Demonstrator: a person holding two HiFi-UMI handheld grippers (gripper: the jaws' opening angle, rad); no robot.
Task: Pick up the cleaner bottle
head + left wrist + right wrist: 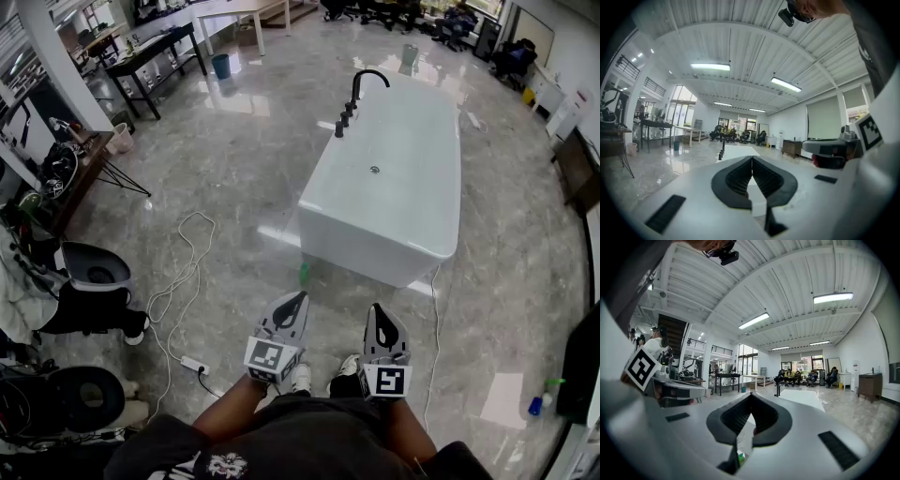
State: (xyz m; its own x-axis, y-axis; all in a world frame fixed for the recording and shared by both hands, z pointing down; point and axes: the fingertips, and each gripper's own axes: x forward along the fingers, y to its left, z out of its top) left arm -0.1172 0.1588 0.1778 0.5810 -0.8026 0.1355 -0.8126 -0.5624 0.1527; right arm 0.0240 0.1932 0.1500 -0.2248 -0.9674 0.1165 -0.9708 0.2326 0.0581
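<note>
Small green cleaner bottle (305, 272) stands on the grey marble floor (234, 178), just off the near corner of the white freestanding bathtub (394, 187).
Open floor surrounds it, with a white cable (183, 272) trailing to the left. Well short of the bottle, the left gripper (296, 300) and right gripper (378, 311) are held side by side, nearly level. Their jaws are closed on nothing.

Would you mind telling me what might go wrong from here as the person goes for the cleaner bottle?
The left gripper and right gripper are both shut; reaching the green bottle by the tub without opening the fingers would likely knock it over. The white cable and power strip lie near the feet, a possible trip. Another bottle at the right might be mistaken for it.
</note>
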